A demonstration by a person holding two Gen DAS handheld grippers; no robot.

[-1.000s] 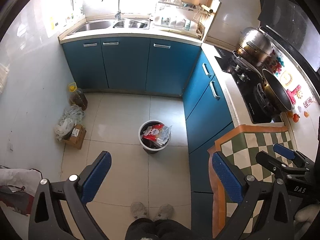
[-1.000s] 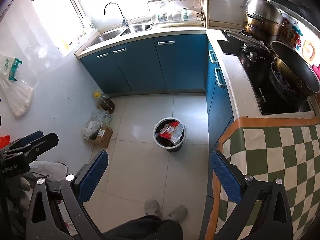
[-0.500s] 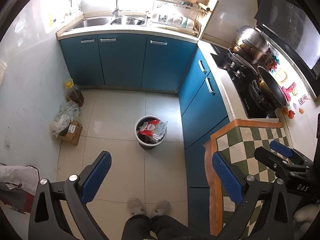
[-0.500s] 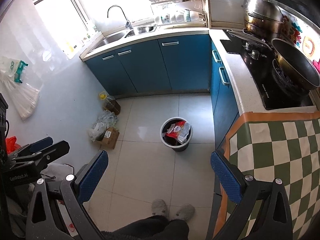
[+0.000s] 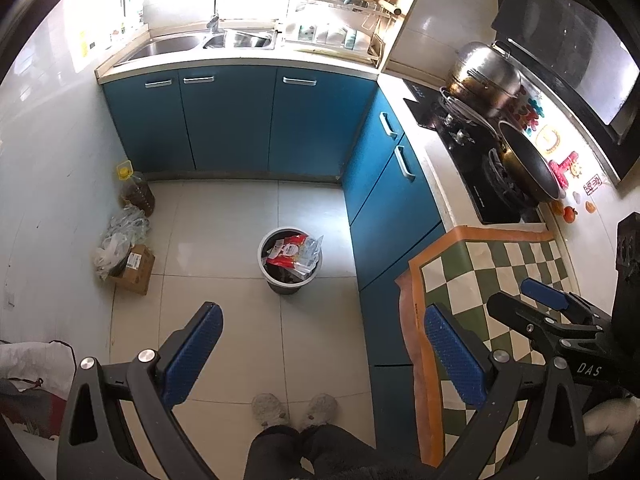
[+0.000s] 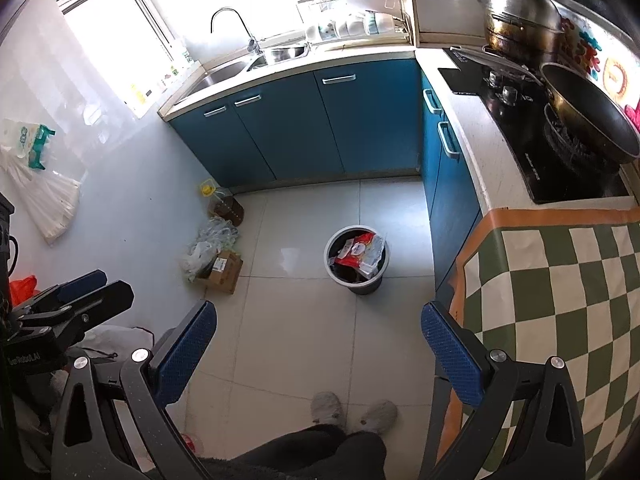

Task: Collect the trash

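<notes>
A round grey trash bin point(image 5: 262, 254) point(image 6: 329, 254) stands on the tiled floor, stuffed with red and clear wrappers point(image 5: 294, 254) point(image 6: 360, 252). My left gripper point(image 5: 320, 348) is held high above the floor, well short of the bin, open with nothing between its blue pads. It also shows at the left edge of the right wrist view as the left gripper point(image 6: 80, 294). My right gripper point(image 6: 318, 344) is likewise open and empty, over the floor beside the counter. In the left wrist view the right gripper point(image 5: 534, 304) hovers above the checked cloth.
A cardboard box point(image 5: 134, 270) point(image 6: 224, 268) with crumpled plastic bags and an oil bottle point(image 5: 136, 194) point(image 6: 224, 206) sit by the left wall. Blue cabinets point(image 5: 228, 120) line the back and right. A checked cloth point(image 6: 560, 280) covers the counter beside a stove with a wok point(image 6: 588, 120). A person's slippers point(image 5: 294, 404) are below.
Both views have drifted slightly, so the bin sits a little higher and smaller in frame. Both grippers stay open and empty.
</notes>
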